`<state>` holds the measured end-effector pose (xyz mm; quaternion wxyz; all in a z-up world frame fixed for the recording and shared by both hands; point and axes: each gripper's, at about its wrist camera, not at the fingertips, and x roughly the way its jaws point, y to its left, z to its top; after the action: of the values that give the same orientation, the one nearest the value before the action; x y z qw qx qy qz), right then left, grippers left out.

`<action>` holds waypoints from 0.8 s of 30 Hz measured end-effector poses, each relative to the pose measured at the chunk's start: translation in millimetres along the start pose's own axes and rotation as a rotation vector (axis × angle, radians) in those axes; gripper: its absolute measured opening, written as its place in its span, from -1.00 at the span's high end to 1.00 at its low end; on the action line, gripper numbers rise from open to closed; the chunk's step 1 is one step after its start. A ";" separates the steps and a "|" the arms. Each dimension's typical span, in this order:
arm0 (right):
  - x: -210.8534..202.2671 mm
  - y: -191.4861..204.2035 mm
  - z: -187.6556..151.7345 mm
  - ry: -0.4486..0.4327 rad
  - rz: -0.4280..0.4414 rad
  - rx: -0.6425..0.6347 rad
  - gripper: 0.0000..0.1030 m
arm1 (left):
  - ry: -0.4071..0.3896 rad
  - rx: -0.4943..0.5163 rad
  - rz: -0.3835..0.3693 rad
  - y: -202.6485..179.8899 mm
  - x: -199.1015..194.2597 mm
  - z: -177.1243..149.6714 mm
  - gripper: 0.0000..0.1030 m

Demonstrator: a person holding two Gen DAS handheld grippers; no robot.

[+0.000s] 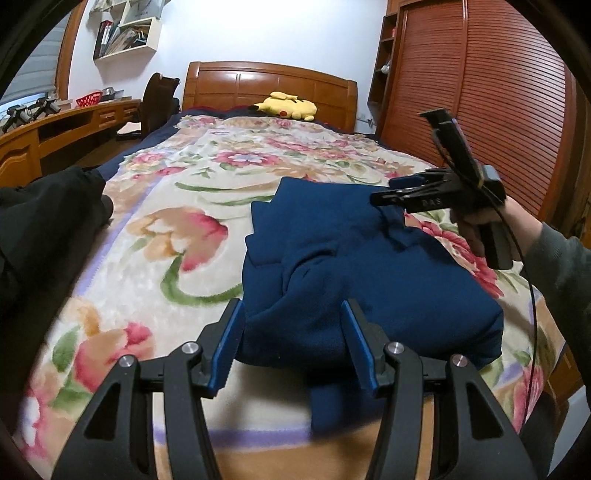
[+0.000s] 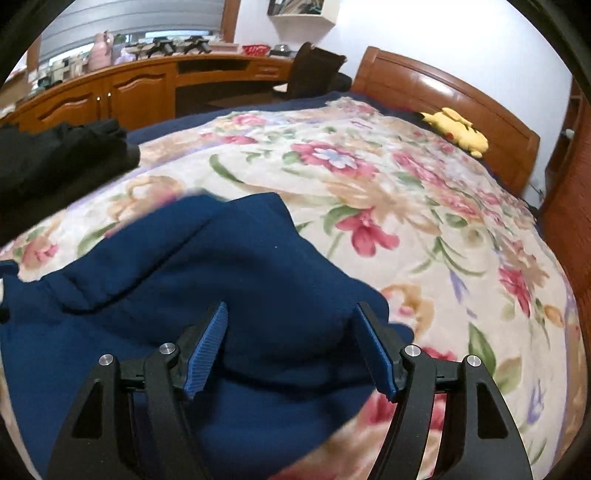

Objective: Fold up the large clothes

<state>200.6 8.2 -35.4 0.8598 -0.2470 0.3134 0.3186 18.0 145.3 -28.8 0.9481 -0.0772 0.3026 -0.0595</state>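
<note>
On the bed [image 1: 155,236] lies a folded blue sweater [image 1: 354,273]. Both the left gripper [image 1: 293,338] and the right gripper [image 2: 291,339] hover over it with fingers spread apart, gripping nothing.

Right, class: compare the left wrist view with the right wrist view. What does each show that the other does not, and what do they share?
Only the left wrist view shows the right gripper from outside, held in a hand above the navy garment, and the slatted wardrobe door.

Only the right wrist view shows the desk's cupboard doors and the window blind.

Both show the garment, the floral blanket, the yellow plush toy, the wooden headboard and a black garment.
</note>
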 end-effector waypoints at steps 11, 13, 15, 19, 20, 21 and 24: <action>37.9 -19.0 -0.4 0.061 0.065 0.084 -0.46 | 0.021 0.010 -0.041 1.6 3.7 -1.8 0.29; 31.4 -21.9 -3.3 0.048 0.037 0.102 -0.56 | 0.024 0.016 -0.046 0.8 3.2 -2.4 0.38; 26.5 -26.5 -6.6 0.040 0.012 0.126 -0.60 | 0.031 0.019 -0.057 0.5 2.9 -2.8 0.52; 19.0 -51.1 -25.2 0.031 -0.022 0.229 -0.64 | 0.032 0.036 -0.062 -3.8 0.4 -3.9 0.71; 20.3 -57.6 -29.4 0.041 -0.026 0.256 -0.65 | 0.030 0.039 -0.062 -4.4 -0.7 -3.9 0.73; 22.2 -64.5 -33.8 0.051 -0.033 0.284 -0.65 | 0.027 0.041 -0.063 -4.8 -2.0 -4.3 0.74; 32.0 -86.1 -49.2 0.083 -0.009 0.399 -0.65 | 0.028 0.042 -0.071 -2.4 -3.7 -4.9 0.75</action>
<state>261.6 -68.0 -71.8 0.8796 -0.0860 0.4042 0.2357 11.9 142.9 -30.2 0.9425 -0.0670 0.3115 -0.1006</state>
